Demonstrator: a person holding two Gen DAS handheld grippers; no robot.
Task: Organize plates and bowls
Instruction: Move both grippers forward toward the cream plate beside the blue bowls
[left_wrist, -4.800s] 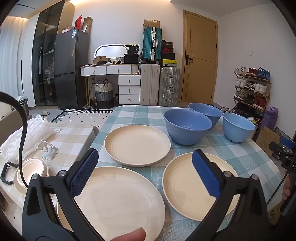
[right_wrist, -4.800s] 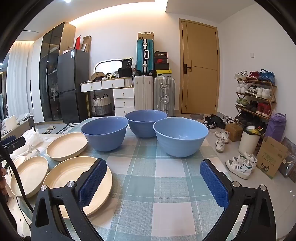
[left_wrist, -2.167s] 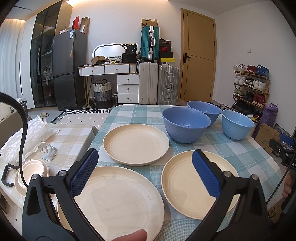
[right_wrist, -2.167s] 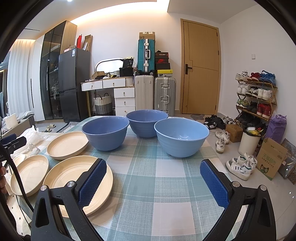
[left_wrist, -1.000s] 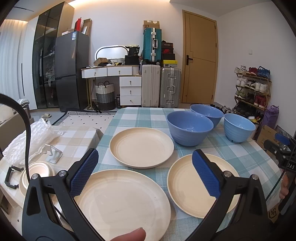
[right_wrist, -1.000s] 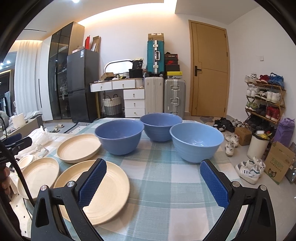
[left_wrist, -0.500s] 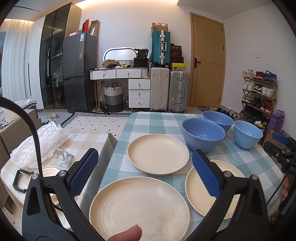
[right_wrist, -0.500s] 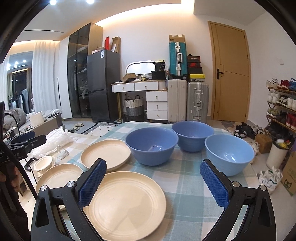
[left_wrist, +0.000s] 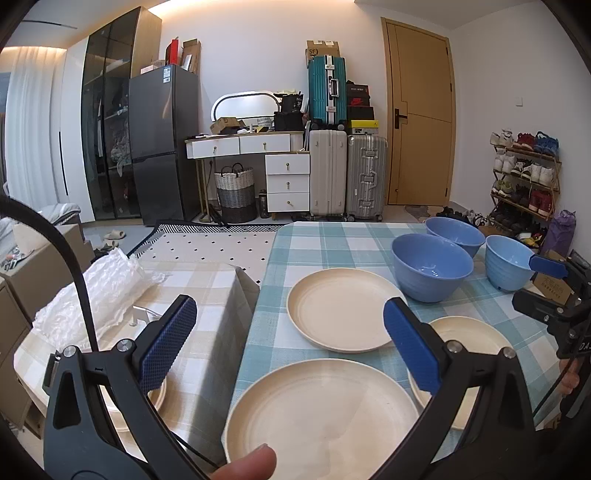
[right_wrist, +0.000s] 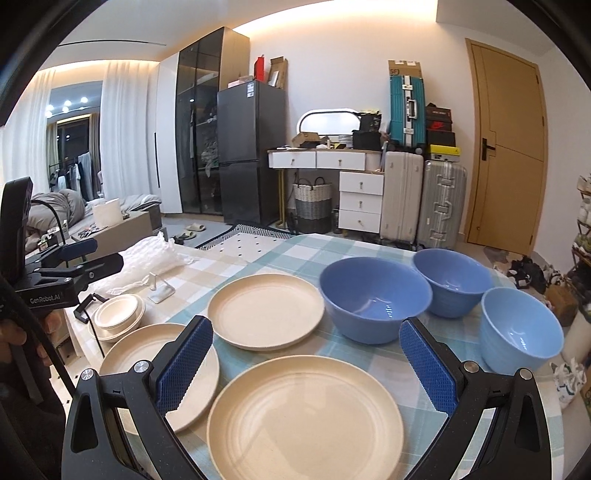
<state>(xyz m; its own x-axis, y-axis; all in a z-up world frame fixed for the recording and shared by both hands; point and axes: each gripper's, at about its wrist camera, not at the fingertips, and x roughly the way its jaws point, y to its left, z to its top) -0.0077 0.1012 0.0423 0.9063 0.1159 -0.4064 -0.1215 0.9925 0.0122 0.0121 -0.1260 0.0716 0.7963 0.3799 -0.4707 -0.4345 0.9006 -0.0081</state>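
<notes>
Room: a lived-in room with a tan door, stacked suitcases and a dark fridge; in front of me stands a table under a teal-and-white checked tablecloth (right_wrist: 258, 254).
Landmark: the large blue round bowl (right_wrist: 373, 297) near the table's middle.
Bowls: two more blue bowls (right_wrist: 452, 286) sit just right of it, one behind, one nearer me.
Plates: three cream round plates (right_wrist: 264, 310) lie left of and in front of it, all apart, none stacked.
Left tongs (left_wrist: 288, 345): jaws wide, holding nothing, above the nearest plate.
Right tongs (right_wrist: 304, 365): jaws wide, empty.
Change: both tongs have swung left over the last second, off the bowls and toward the plates.
Meaning: stacking plates looks likely first; nothing is gripped yet.
</notes>
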